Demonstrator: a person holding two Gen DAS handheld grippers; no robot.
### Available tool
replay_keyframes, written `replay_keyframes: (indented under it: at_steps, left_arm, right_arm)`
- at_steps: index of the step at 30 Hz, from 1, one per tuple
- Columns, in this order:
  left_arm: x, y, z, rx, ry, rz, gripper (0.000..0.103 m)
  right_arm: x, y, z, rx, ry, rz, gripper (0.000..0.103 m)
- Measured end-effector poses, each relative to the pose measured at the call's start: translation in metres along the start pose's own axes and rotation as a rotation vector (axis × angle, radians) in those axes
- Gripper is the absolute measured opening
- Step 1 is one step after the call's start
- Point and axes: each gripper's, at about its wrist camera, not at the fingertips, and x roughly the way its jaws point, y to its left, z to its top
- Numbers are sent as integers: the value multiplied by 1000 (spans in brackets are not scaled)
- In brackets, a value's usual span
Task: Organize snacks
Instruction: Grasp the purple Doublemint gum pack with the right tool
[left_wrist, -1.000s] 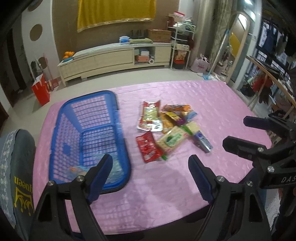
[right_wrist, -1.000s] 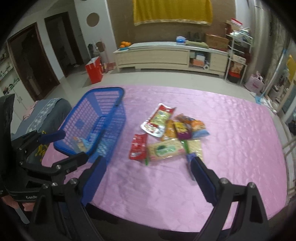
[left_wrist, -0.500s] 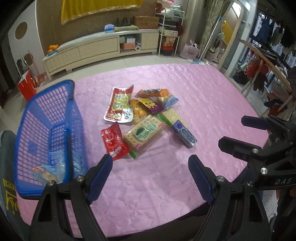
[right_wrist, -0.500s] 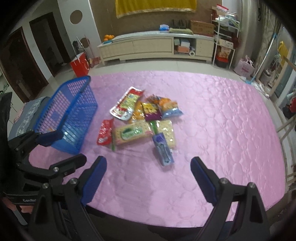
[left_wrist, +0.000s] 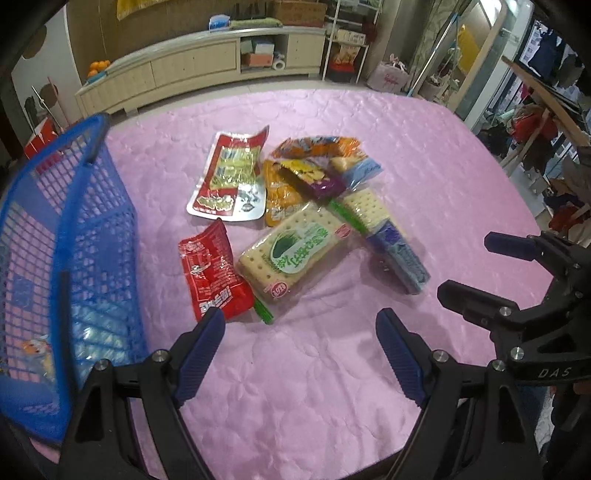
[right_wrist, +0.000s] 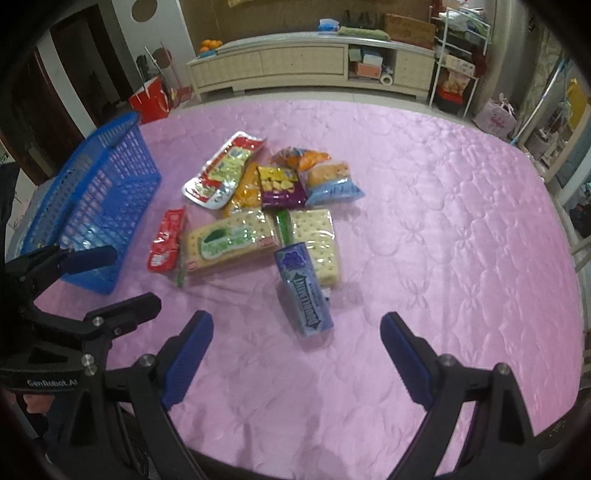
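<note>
Blue gum pack (right_wrist: 303, 291) on pink bench (right_wrist: 443, 221), nearest of snack pile, just ahead of right gripper (right_wrist: 295, 343); long axis near-far. Both jaws spread, empty. Left gripper (left_wrist: 300, 336) nearer red packet (left_wrist: 212, 271); basket (left_wrist: 74, 236) far left.

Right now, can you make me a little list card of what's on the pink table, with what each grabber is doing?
surface: pink quilted cloth
basket: blue basket, at the table's left edge, a few packets already inside
pile: loose snacks beside the basket
nearest right gripper: purple gum pack
nearest left gripper: red packet
middle: green cracker pack, lying flat
left gripper: open, empty
right gripper: open, empty
</note>
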Motion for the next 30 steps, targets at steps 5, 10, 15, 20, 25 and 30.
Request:
replay_keyframes:
  at_steps: [5, 10, 15, 20, 25, 30]
  left_arm:
    - [25, 6, 6, 10, 32, 11, 82]
    - [41, 14, 12, 5, 46, -3, 82]
    - [47, 19, 16, 17, 52, 0, 82]
    - [52, 19, 19, 29, 59, -5, 82]
    - [50, 18, 18, 50, 47, 0, 82]
    - [48, 13, 23, 80, 34, 0, 82]
  right_arm:
    - [26, -4, 7, -10, 26, -3, 94]
    - [47, -6, 13, -31, 41, -1, 94]
    - [64, 0, 12, -92, 63, -27, 84]
    - [80, 3, 9, -102, 103, -21, 69]
    - [77, 2, 8, -118, 81, -61, 37]
    - [68, -15, 6, -36, 81, -15, 36]
